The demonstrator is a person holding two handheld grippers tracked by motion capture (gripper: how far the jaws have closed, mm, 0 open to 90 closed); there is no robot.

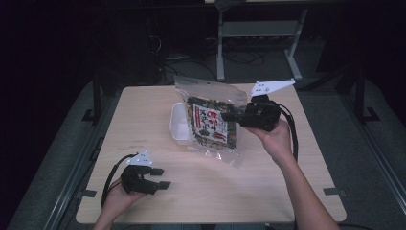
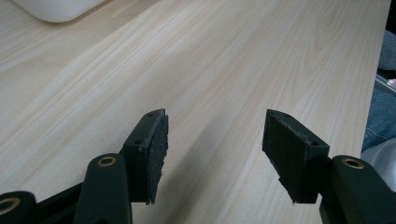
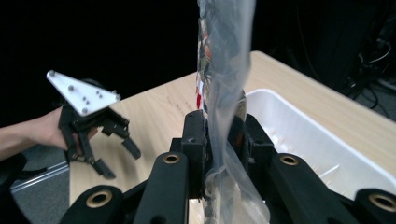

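Note:
A clear plastic snack bag (image 1: 210, 120) with a dark printed label hangs upright above the table, and my right gripper (image 1: 229, 116) is shut on its right edge. In the right gripper view the bag's film (image 3: 224, 70) runs up between the two black jaws, which pinch it. Behind the bag lies a white tray (image 1: 178, 122), also seen as the white tray (image 3: 299, 135) past the jaws. My left gripper (image 1: 160, 178) rests low at the near left of the table, open, with nothing between its pads (image 2: 152, 156).
The light wooden table (image 1: 143, 115) is bare around the left gripper. A corner of the white tray (image 2: 56, 9) lies at the top left of the left gripper view. Metal desk legs (image 1: 220, 52) and cables stand on the dark floor beyond the far edge.

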